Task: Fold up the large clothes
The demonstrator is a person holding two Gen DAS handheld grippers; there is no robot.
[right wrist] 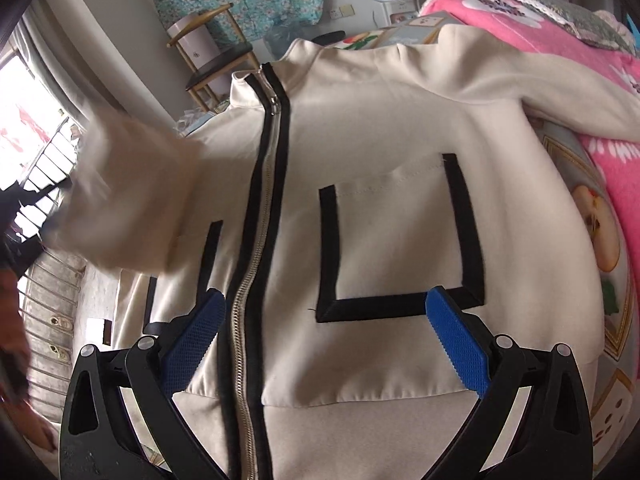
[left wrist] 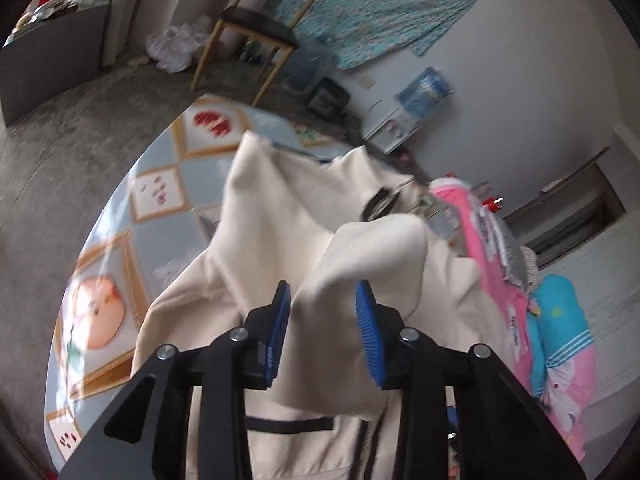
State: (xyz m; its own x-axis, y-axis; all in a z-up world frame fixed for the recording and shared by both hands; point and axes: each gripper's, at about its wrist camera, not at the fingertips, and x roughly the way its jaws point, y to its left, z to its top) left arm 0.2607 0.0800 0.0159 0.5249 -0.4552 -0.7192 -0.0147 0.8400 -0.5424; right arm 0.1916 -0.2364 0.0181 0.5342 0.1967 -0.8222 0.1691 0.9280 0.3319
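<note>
We see a cream jacket (right wrist: 372, 128) spread front-up on a mat w/ fruit pics (left wrist: 160, 188), filling nearly everything ahead of both grippers. Pink blanket (right wrist: 560, 40) lies beyond the jacket, off to the right of the right jaws. In the right wrist view the zipper (right wrist: 256, 240) w/ black trim runs straight out from just inside the left-side finger, and the black-edged pocket (right wrist: 400, 240) sits just ahead, btwn the two fingers, nearer the right one. Right gripper (right wrist: 324, 312) hangs over the hem, jaws spread wide, nothing btwn the pads. A blurred sleeve (right wrist: 128, 192) is lifted off to the left of those jaws. In the left wrist view that sleeve end (left wrist: 360, 276) bunches btwn the blue pads (left wrist: 370, 332) of the left gripper (left wrist: 322, 302); jaws partly apart, gap visible each side of the cloth, so it looks released, not clenched.
</note>
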